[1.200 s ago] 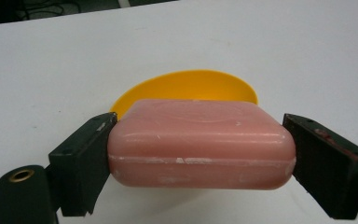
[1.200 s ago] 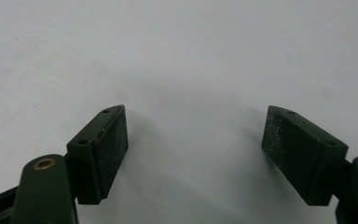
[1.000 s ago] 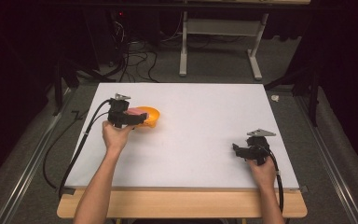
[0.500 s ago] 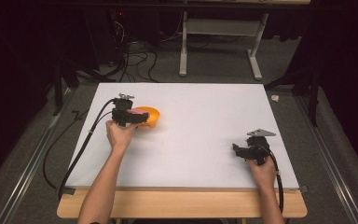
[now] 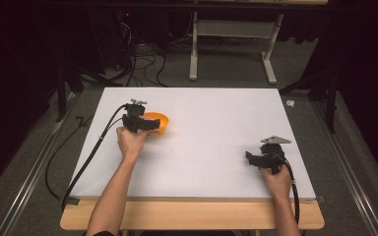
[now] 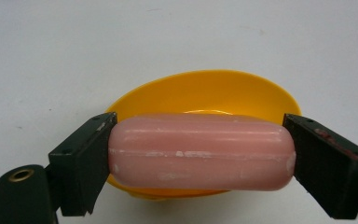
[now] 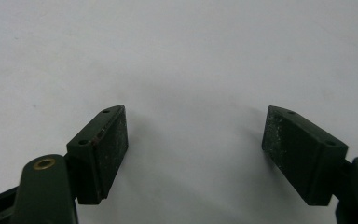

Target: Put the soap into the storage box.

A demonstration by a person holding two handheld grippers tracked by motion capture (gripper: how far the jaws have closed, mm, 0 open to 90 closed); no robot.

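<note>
A pink sausage-shaped piece (image 6: 198, 151) is clamped end to end between the two black jaws of my left gripper (image 6: 198, 156), which is shut on it. It hangs just over an orange bowl (image 6: 205, 93) on the white table. From the high view the left gripper (image 5: 150, 125) is at the bowl (image 5: 160, 120), on the table's left side. My right gripper (image 5: 250, 158) rests near the right front of the table. Its jaws stand wide apart in the right gripper view (image 7: 196, 149) with nothing but white table between them.
The white tabletop (image 5: 211, 132) has a wooden front edge (image 5: 192, 216). A black cable (image 5: 91, 157) trails from the left gripper off the table's left front corner. Table legs and cables stand on the dark floor behind.
My left hand has carried the pink piece a little to the right and lower, over the orange bowl. The right gripper has stayed where it was.
</note>
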